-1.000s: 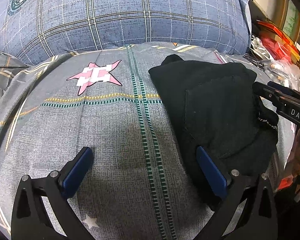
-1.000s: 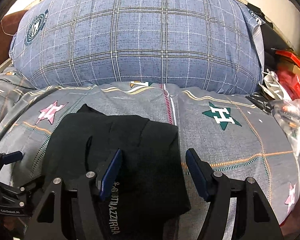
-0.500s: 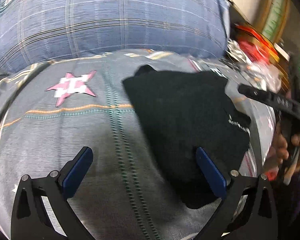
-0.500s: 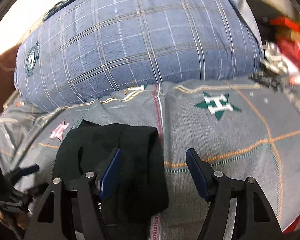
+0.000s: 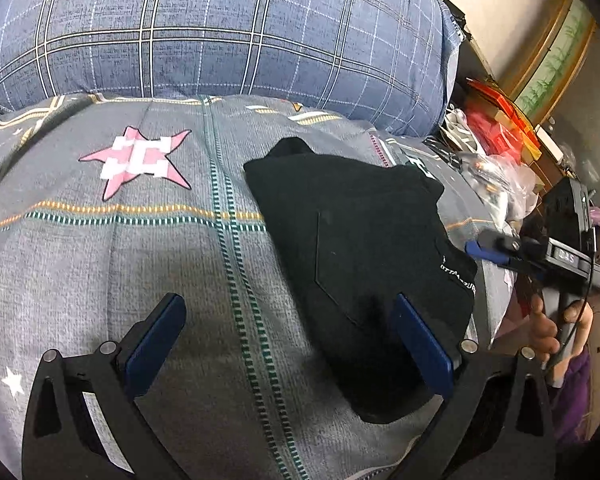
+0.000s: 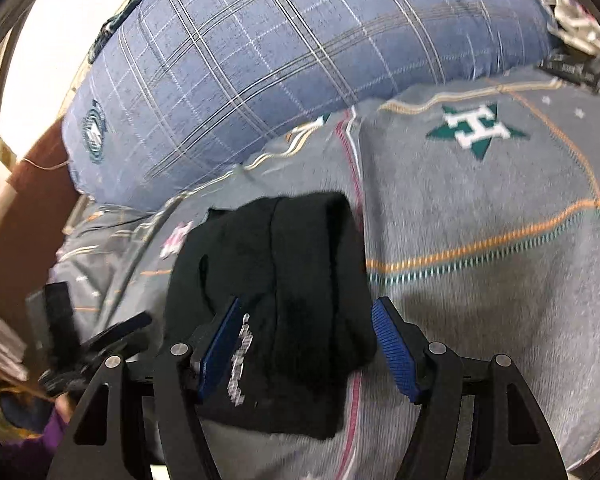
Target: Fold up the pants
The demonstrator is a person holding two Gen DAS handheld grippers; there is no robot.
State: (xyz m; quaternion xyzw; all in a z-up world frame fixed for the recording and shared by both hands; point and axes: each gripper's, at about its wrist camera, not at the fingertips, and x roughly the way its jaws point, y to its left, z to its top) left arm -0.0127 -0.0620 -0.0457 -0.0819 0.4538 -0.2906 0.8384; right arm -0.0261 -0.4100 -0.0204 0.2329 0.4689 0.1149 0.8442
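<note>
The black pants lie folded into a compact bundle on the grey patterned bedsheet, a white printed label near their right edge. My left gripper is open and empty, hovering over the sheet with its right finger above the bundle's near edge. In the right wrist view the pants lie just ahead of my right gripper, which is open and empty above the bundle's near end. The right gripper also shows in the left wrist view, off the pants' right side.
A large blue plaid pillow lies along the back of the bed. Cluttered red packets and plastic bags sit off the bed's right side. A pink star and a green star are printed on the sheet.
Both grippers have pulled back from the folded pants. The right gripper has swung and tilted, so its view is rotated and blurred. The pants stay in place.
</note>
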